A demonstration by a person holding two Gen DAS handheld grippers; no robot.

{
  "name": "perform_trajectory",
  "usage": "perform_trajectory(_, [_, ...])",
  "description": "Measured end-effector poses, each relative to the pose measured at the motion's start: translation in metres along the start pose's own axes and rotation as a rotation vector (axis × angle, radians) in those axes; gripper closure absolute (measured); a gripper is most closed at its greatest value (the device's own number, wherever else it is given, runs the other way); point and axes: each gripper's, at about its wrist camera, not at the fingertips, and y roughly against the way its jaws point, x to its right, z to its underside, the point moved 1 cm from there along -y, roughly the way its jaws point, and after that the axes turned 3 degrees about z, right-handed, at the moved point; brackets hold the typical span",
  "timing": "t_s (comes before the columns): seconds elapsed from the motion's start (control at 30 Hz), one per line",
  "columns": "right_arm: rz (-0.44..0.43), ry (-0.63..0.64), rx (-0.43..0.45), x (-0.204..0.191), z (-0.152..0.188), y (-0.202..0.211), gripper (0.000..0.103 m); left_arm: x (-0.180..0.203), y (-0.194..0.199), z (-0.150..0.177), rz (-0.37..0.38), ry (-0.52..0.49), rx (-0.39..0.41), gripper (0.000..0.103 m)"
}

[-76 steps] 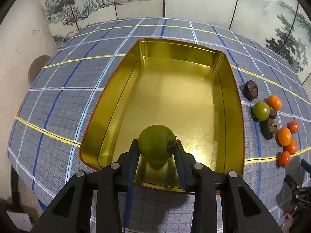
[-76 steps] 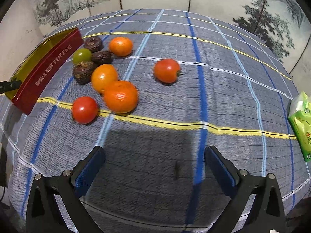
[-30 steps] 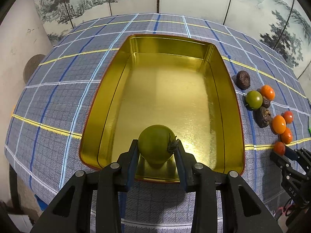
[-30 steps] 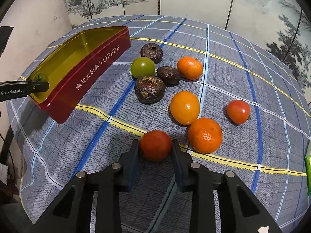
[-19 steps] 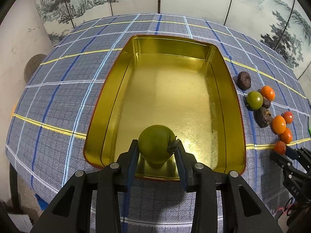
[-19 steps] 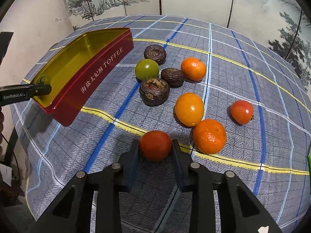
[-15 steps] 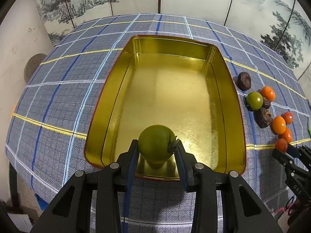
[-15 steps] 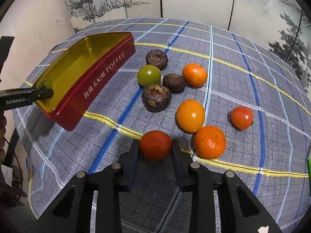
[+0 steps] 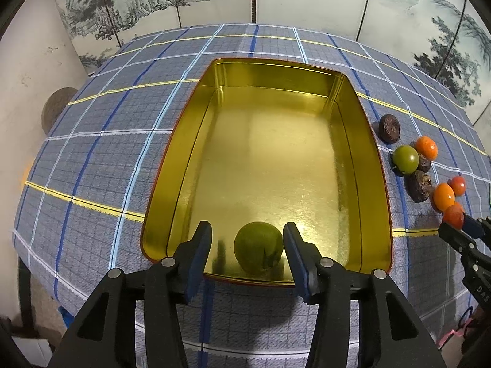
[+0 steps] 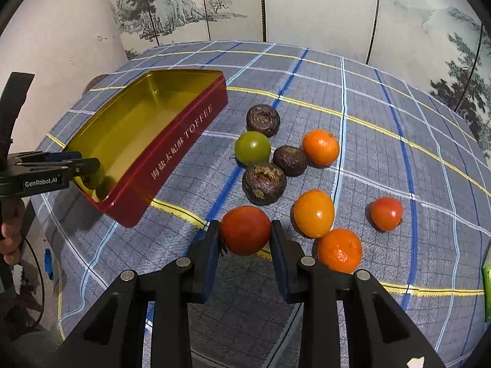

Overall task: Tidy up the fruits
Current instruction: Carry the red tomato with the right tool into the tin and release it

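1. Two green tomatoes show: one green tomato lies in the near end of the tin, the other green tomato sits on the tablecloth among the loose fruit.
2. Two red tomatoes: the red tomato between the right gripper's pads, and a smaller red tomato further right, apart from the rest.
3. Three orange fruits and three dark brown wrinkled fruits sit clustered on the cloth beside the tin's red side.
4. The tin is one long rectangle, gold inside and red outside, with "TOFFEE" lettering on its side; its long axis runs away from the left gripper.
5. The green tomato in the tin is round, dull olive-green, with its dark stem scar turned toward the lower right, facing the camera.
6. The left gripper is spread, its blue pads standing either side of the green tomato with gaps showing, just over the tin's near rim.
7. The right gripper pinches the red tomato, both pads pressed against its sides; whether it is lifted clear of the cloth cannot be told.
8. A green packet shows at the far right edge.
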Motion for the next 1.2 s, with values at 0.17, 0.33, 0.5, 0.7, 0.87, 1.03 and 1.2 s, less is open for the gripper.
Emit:
perform_trajectory(0.17, [-0.011, 0.007, 0.019, -0.005, -0.008, 0.002, 0.074, -0.001, 0.009, -0.002, 0.005, 0.005, 0.024, 0.053])
perform_trajectory(0.33, [-0.028, 0.030, 0.036, -0.015, -0.019, 0.003, 0.074, -0.008, 0.025, -0.003, -0.008, 0.022, 0.080, 0.051])
perform_trajectory(0.5, [-0.054, 0.068, 0.053, -0.033, -0.030, 0.005, 0.074, -0.020, 0.039, -0.004, -0.027, 0.055, 0.131, 0.044])
perform_trajectory(0.7, [-0.099, 0.134, 0.072, -0.063, -0.043, 0.006, 0.074, -0.048, 0.053, 0.000, -0.056, 0.120, 0.173, 0.036])
perform_trajectory(0.87, [-0.133, 0.181, 0.066, -0.088, -0.054, 0.000, 0.074, -0.075, 0.061, 0.008, -0.109, 0.172, 0.183, 0.035])
perform_trajectory(1.03, [-0.149, 0.234, 0.050, -0.112, -0.062, -0.010, 0.074, -0.096, 0.061, 0.018, -0.143, 0.213, 0.171, 0.034])
perform_trajectory(1.2, [-0.134, 0.279, 0.028, -0.130, -0.072, -0.029, 0.074, -0.110, 0.057, 0.026, -0.159, 0.242, 0.155, 0.034])
